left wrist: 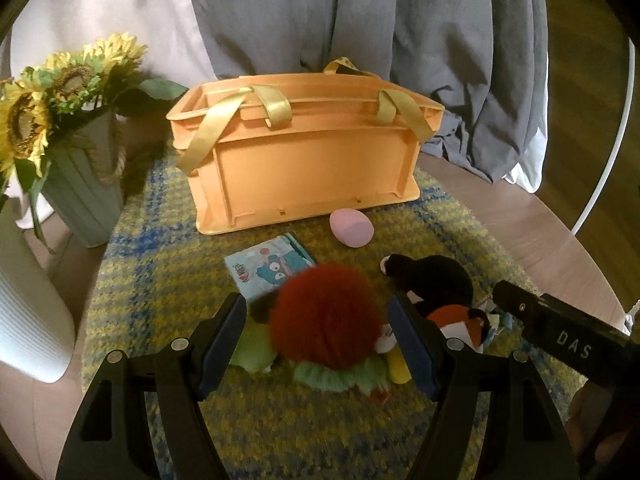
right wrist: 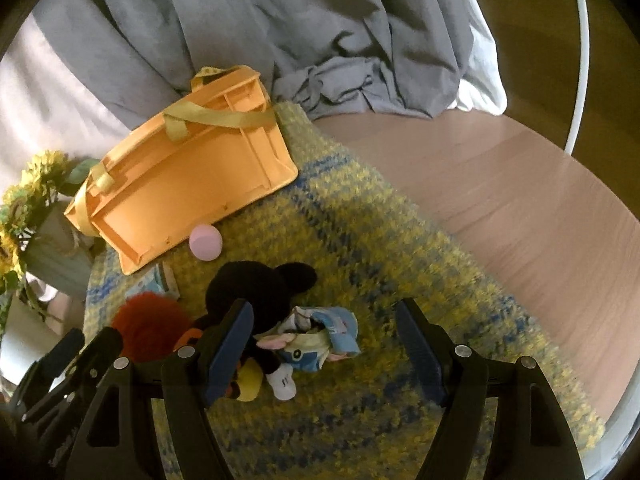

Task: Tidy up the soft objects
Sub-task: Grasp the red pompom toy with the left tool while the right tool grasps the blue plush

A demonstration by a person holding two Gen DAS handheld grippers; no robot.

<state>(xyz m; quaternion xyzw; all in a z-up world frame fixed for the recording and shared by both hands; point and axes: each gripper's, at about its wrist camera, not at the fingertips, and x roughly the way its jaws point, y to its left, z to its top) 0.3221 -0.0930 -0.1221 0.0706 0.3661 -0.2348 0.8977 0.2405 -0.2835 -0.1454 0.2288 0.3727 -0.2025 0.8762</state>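
Yellow-blue woven mat [left wrist: 160, 248] is covering the table; orange plastic tote w/ satin handles [left wrist: 304, 168] is waiting upper centre as the likely bin. Left gripper [left wrist: 318, 344], jaws spread, is straddling the red-haired green plush doll [left wrist: 324, 320], prob. for pickup. Right gripper [right wrist: 324, 354], jaws spread, is framing the small blue plush [right wrist: 320, 340] beside the black mouse plush [right wrist: 256, 288].

"DAS" on the right tool [left wrist: 568, 336].

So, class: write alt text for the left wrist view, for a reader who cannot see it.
The open left tongs straddle a plush toy with fuzzy red hair lying on a yellow-and-blue woven mat. Behind it are a small picture packet, a pink egg-shaped object and an orange basket with yellow handles. Sunflowers stand at left.
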